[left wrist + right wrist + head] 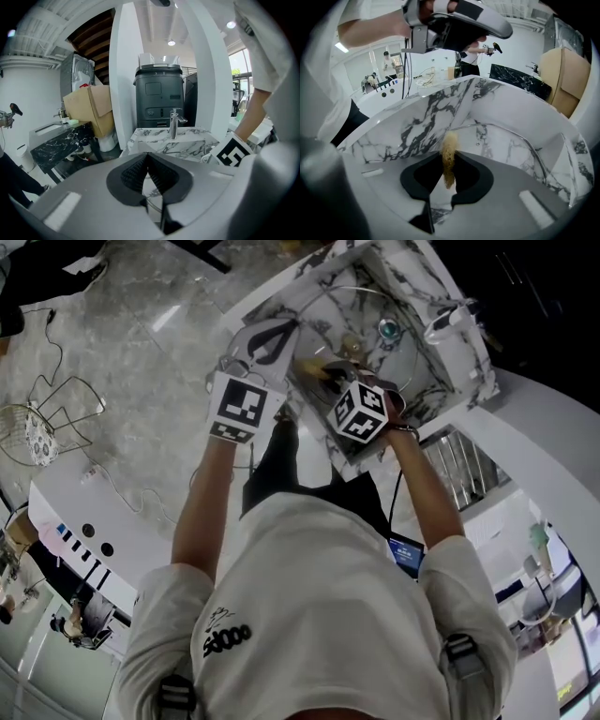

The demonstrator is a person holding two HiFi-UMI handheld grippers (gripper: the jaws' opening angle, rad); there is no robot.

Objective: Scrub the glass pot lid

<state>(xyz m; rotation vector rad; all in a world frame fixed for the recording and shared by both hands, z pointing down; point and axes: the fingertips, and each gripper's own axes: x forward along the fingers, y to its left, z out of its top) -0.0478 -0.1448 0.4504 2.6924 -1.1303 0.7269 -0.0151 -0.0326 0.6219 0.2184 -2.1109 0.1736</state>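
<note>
Right gripper (450,163) pinching tan scrubber (450,143), clear only in own view; left gripper (148,159) jaws together, facing faucet (174,123).

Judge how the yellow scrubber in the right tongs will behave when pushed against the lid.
The scrubber probably squashes easily: the right tongs pinch it into a thin strip. It looks fibrous and airy, so likely light. Its free end stands up unsupported, so it is probably springy rather than limp against the lid.

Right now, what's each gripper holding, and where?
Right gripper pinches a tan scrubber by its near half; far end pokes out. Left gripper: jaws together, nothing visible between them.
</note>
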